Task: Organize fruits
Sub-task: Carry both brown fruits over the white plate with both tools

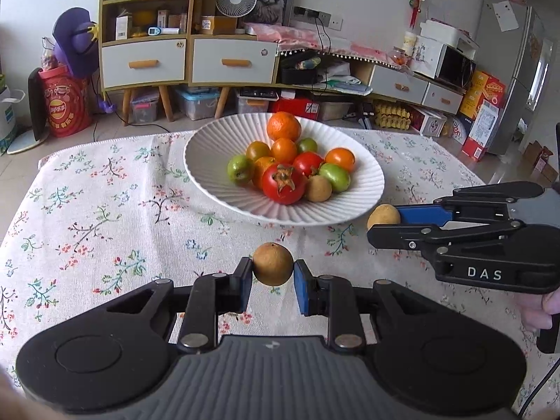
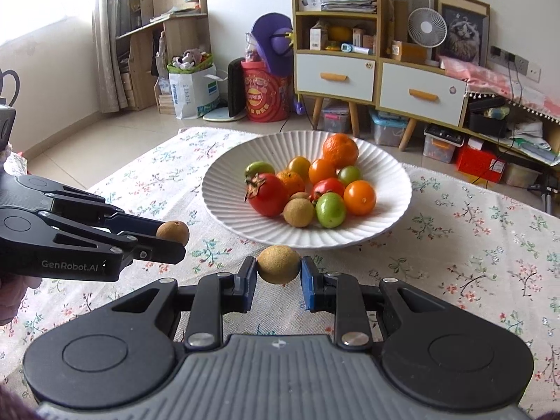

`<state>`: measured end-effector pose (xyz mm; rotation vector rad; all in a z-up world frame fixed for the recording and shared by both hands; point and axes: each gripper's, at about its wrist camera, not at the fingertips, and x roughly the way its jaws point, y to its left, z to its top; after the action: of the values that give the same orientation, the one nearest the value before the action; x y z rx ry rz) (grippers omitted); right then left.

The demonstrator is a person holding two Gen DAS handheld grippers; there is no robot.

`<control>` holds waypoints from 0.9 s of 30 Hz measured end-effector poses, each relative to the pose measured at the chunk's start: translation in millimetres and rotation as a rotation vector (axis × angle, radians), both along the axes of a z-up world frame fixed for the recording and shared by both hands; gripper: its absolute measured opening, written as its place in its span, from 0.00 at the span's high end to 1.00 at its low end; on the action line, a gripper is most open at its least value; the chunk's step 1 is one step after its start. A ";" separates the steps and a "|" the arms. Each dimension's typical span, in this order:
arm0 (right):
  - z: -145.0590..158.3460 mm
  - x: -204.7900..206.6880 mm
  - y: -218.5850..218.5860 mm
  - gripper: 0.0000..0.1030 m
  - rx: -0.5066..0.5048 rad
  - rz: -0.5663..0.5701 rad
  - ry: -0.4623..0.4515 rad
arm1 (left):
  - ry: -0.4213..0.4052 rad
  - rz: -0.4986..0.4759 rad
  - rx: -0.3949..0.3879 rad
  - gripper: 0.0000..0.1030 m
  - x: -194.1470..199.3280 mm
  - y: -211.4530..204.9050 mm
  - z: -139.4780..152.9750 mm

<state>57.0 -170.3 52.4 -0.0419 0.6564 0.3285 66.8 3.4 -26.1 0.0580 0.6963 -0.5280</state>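
Observation:
A white ribbed bowl (image 1: 217,140) (image 2: 392,224) sits on the flowered tablecloth and holds several fruits: an orange (image 1: 283,126), a red persimmon (image 1: 283,183), small orange and green tomatoes, and a brown longan (image 1: 318,188). My left gripper (image 1: 273,273) is shut on a brown longan (image 1: 273,263) just in front of the bowl; it also shows in the right wrist view (image 2: 173,232). My right gripper (image 2: 278,269) is shut on another longan (image 2: 279,264), near the bowl's front rim; this shows in the left wrist view (image 1: 383,216).
The tablecloth (image 1: 105,210) covers the table, whose far edge lies behind the bowl. Beyond are wooden cabinets (image 1: 185,59), storage boxes, a red bucket (image 1: 68,105) and a fridge (image 1: 521,80). A hand (image 1: 542,308) holds the right gripper.

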 end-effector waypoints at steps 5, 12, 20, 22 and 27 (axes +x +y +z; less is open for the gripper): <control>9.3 10.4 -6.3 0.77 0.012 -0.034 -0.038 | -0.037 0.013 -0.019 0.76 9.2 -1.9 9.8; 12.9 38.0 -18.4 0.77 0.015 -0.096 -0.060 | -0.034 0.059 -0.063 0.76 39.6 -2.2 16.4; 8.2 66.1 -35.1 0.77 0.020 -0.135 -0.066 | -0.011 0.070 -0.109 0.76 86.0 -9.2 19.0; 4.4 71.7 -39.2 0.77 0.021 -0.143 -0.061 | -0.004 0.061 -0.096 0.76 94.2 -13.6 16.9; -3.3 77.5 -46.4 0.77 0.035 -0.148 -0.043 | 0.010 0.047 -0.069 0.76 108.6 -22.7 13.0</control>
<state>134.5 -216.7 49.1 0.0333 0.6073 0.1957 175.3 -19.3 -13.1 -0.0252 0.6877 -0.5074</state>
